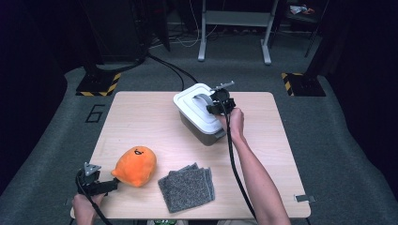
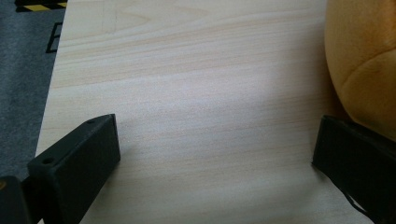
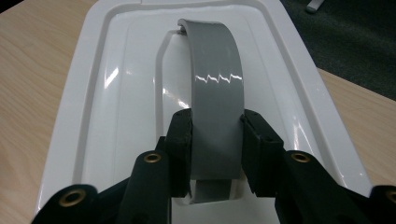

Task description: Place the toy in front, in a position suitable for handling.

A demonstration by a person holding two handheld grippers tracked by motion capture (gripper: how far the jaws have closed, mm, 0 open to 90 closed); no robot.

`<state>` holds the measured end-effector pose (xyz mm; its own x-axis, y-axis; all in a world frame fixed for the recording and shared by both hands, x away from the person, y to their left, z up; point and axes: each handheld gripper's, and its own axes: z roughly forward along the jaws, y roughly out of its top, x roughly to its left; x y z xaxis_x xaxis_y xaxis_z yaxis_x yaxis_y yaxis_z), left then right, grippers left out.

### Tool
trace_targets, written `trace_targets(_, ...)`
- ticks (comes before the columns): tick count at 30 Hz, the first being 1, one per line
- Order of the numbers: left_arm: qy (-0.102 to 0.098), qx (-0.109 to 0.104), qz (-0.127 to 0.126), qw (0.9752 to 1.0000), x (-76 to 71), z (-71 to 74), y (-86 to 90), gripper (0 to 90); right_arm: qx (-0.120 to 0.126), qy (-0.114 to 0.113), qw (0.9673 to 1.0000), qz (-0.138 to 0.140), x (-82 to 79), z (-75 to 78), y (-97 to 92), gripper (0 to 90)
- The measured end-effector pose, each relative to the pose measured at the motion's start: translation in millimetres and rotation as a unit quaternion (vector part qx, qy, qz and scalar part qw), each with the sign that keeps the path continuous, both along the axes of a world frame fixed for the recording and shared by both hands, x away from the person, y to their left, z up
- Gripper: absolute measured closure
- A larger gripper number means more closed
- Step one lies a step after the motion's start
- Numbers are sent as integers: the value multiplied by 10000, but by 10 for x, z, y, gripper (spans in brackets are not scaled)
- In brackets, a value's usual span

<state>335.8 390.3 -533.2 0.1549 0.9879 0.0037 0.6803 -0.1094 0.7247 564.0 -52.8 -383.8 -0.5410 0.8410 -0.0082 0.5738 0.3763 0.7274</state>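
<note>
Grey handle (image 1: 202,99) of the white lid (image 1: 197,110) is the thing in work. In the high view the lid covers a grey box (image 1: 202,132) that stands at about 1 o'clock from the middle of the wooden table (image 1: 141,122). The right gripper (image 1: 217,106) is on top of the lid, at the handle. The left gripper (image 1: 112,183) lies low at 7 o'clock, just beside an orange plush toy (image 1: 136,165); a folded grey cloth (image 1: 187,187) lies at 6 o'clock.

Left gripper view: the jaws are spread wide, with bare table between them. The plush toy (image 2: 364,60) is at 2 o'clock, against the right jaw.

Right gripper view: the two jaws pinch the handle (image 3: 217,93) from both sides, pads pressed on its edges. The lid (image 3: 93,116) lies under it.
</note>
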Motion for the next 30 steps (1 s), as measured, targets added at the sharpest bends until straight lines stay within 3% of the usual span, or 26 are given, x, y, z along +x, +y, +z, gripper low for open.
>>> trace_targets(5,0,0,-1,10000,0,0,0,0,1,-6,10000,-8,-4,-3,1,648)
trace_targets(8,1,1,-1,10000,0,0,0,0,54,121,9999,60,-1,-30,-3,556)
trace_targets(10,-1,-1,0,10000,0,0,0,0,69,78,9999,61,-29,-19,4,428)
trace_targets(17,-1,-1,-3,10000,0,0,1,0,221,-79,9997,99,-155,50,-94,275)
trace_targets(22,0,0,-5,10000,-1,0,1,0,343,-136,9991,224,-350,125,-236,172)
trace_targets(30,2,2,-7,10000,-1,0,1,1,385,-301,9980,407,-660,177,-385,133)
